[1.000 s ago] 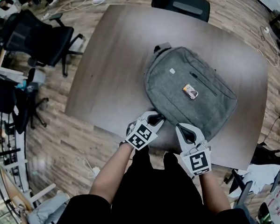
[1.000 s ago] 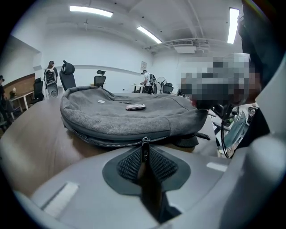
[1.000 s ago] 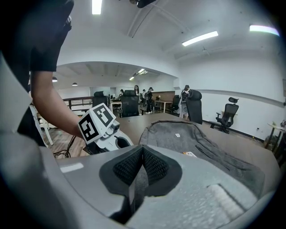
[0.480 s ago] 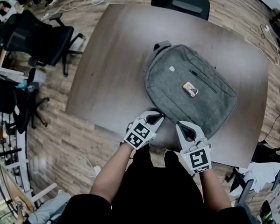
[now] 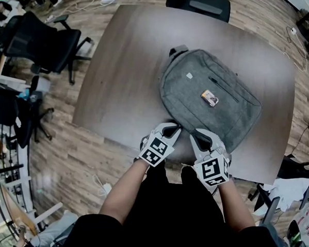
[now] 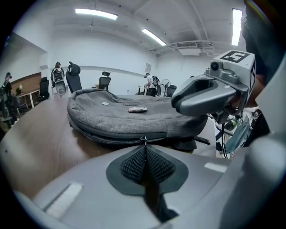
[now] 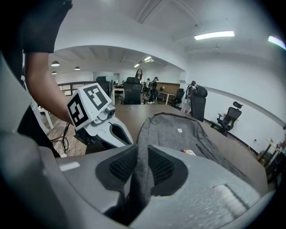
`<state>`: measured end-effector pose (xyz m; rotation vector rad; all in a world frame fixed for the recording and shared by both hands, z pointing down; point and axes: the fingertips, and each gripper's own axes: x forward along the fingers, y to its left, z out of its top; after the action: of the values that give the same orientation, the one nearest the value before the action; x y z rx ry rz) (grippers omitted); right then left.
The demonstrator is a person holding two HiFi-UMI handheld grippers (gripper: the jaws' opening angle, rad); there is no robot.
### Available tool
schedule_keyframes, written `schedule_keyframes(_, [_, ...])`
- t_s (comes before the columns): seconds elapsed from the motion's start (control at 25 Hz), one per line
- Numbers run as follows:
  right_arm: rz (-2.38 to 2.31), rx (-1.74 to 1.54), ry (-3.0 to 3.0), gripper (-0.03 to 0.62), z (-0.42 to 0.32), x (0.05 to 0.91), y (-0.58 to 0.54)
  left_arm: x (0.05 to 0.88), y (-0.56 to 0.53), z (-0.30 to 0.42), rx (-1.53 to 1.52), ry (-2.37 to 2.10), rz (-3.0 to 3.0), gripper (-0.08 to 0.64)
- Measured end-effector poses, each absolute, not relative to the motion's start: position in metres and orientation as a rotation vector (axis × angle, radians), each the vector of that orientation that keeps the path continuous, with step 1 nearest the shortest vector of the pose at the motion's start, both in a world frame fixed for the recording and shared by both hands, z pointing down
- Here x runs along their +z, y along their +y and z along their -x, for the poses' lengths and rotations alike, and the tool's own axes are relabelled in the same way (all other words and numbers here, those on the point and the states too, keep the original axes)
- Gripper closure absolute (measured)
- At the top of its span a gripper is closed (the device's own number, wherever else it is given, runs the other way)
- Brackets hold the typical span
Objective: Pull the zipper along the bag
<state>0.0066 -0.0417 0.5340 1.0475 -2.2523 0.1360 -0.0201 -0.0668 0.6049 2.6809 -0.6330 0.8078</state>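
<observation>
A grey backpack (image 5: 210,99) lies flat on the brown table (image 5: 121,70), with a small orange-and-white tag (image 5: 210,98) on top. My left gripper (image 5: 169,131) sits at the bag's near left corner. In the left gripper view, this gripper (image 6: 144,150) has just been closing and is shut on the zipper pull (image 6: 143,139), at the end of the zipper line (image 6: 111,139). My right gripper (image 5: 199,138) is at the bag's near edge. Its jaws (image 7: 142,167) have just been opening a little, and a fold of grey bag fabric (image 7: 144,147) is still pinched between the pads.
Black office chairs stand at the left (image 5: 47,41) and beyond the table's far edge (image 5: 202,4). Cables lie on the wood floor at right (image 5: 295,46). The table's near edge runs just under both grippers. People stand far off in the room (image 7: 147,85).
The right gripper has rolled a little and shifted slightly left towards the left one, still on the bag's edge. The left gripper and the bag have stayed in place.
</observation>
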Motion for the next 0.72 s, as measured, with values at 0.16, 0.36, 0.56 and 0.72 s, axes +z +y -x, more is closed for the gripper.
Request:
schedule_keyframes(0.16, [-0.958, 0.114, -2.16, 0.406, 0.002, 0.554, -0.045, 0.605, -0.067, 0.019, 0.805, -0.642, -2.674, 0.535])
schedule_keyframes(0.36, [-0.906, 0.168, -2.06, 0.341, 0.007, 0.58, -0.059, 0.603, -0.067, 0.018, 0.799, -0.636, -2.673, 0.534])
schedule_keyframes(0.56, [-0.859, 0.141, -1.979, 0.385, 0.007, 0.593, -0.065, 0.603, -0.068, 0.018, 0.8, -0.637, -2.679, 0.534])
schedule_keyframes(0.72, [-0.846, 0.128, -1.969, 0.405, 0.008, 0.596, -0.063, 0.605, -0.071, 0.021, 0.811, -0.668, -2.659, 0.534])
